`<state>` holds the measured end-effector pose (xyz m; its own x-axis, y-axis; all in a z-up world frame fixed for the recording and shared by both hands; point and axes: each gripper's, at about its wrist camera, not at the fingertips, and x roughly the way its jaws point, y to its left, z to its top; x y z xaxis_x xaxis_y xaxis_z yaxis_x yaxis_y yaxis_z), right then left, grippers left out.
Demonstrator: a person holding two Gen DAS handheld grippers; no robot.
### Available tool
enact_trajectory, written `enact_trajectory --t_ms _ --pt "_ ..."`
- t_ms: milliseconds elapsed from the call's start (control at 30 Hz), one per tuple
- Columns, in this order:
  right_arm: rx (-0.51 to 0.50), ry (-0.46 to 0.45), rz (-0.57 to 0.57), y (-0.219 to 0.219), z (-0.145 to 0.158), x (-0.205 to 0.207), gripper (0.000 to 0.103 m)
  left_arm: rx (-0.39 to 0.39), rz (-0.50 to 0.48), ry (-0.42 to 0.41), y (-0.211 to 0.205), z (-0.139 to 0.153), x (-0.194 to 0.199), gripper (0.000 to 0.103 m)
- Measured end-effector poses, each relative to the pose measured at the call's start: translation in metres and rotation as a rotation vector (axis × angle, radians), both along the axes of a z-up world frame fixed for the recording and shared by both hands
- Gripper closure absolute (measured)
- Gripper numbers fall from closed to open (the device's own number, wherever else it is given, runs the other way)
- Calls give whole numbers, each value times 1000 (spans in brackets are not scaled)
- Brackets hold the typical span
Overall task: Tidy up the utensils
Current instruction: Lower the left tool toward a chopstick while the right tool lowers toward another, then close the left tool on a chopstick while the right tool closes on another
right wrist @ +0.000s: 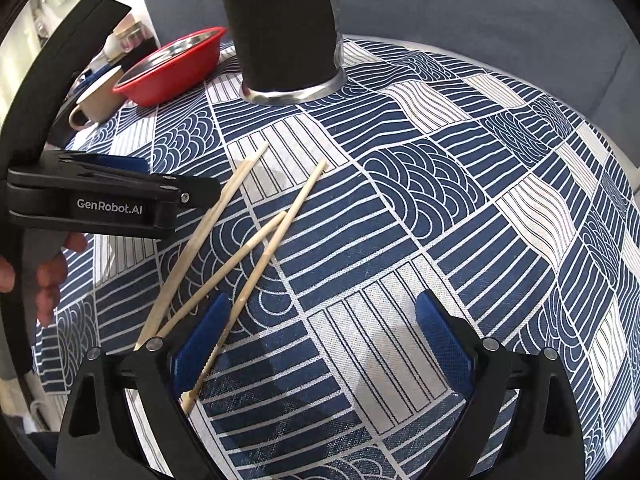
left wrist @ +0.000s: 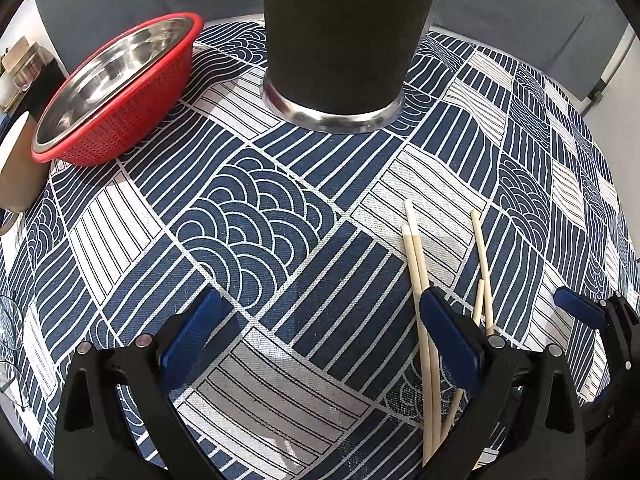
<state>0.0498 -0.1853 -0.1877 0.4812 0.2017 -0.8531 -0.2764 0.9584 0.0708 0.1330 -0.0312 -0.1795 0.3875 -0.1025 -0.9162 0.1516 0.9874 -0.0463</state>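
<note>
Up front in the left wrist view stands the black cup (left wrist: 340,36) on the patterned cloth (left wrist: 248,208); left of it a red colander (left wrist: 120,92) holds a steel bowl (left wrist: 116,68). Nearer than the cup, to its right, lie four chopsticks (left wrist: 418,276). The left gripper (left wrist: 324,340) stands wide open and empty, one finger (left wrist: 452,344) over the sticks.

Only the right wrist view shows a hand (right wrist: 44,276) and a mug (right wrist: 98,100) left of the cup. The right gripper (right wrist: 324,340) gapes wide, empty, its left finger (right wrist: 200,340) beside a chopstick.
</note>
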Motion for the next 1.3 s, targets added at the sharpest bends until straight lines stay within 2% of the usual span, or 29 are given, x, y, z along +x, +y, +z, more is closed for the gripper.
enact_trajectory --t_ms 100,200,233,567,633,700,800,900,933,1033,1100,1133,1167,1200,1267,1300 --pt "-1 -2 6 1 -1 0 10 -5 10 0 0 -1 0 6" --pt "-43 -7 30 7 -3 -1 10 34 -4 -8 -5 -3 1 6" --pt "-54 -18 40 9 -3 -2 10 75 -18 -15 -9 -5 0 4" --pt "-63 40 27 7 -2 3 10 71 -36 -27 -8 -3 -3 4" --pt "-66 41 36 7 -1 4 16 71 -43 -24 -4 -2 -5 4" --pt "-65 31 44 5 3 3 40 69 -44 -27 -1 -2 -7 5" --pt "-69 39 38 0 7 6 56 68 -45 -32 2 -1 -8 9" --pt "-79 49 29 -6 10 10 79 68 -60 -34 6 0 -11 15" --pt "-81 51 24 -7 11 11 83 66 -64 -37 8 1 -12 16" --pt "-93 58 1 -14 11 15 95 62 -66 -45 16 4 -14 29" --pt "-101 65 -15 -19 12 18 97 59 -66 -53 22 6 -16 45" --pt "-100 69 -19 -21 12 19 97 58 -64 -56 26 6 -17 50" --pt "-102 74 -26 -23 12 20 98 55 -53 -59 32 8 -19 62" --pt "-106 77 -30 -24 12 22 98 53 -44 -62 35 8 -20 79" --pt "-95 86 -33 -28 13 25 99 38 -33 -61 44 8 -23 96" --pt "-88 88 -36 -32 13 26 99 28 -38 -59 46 8 -23 97"
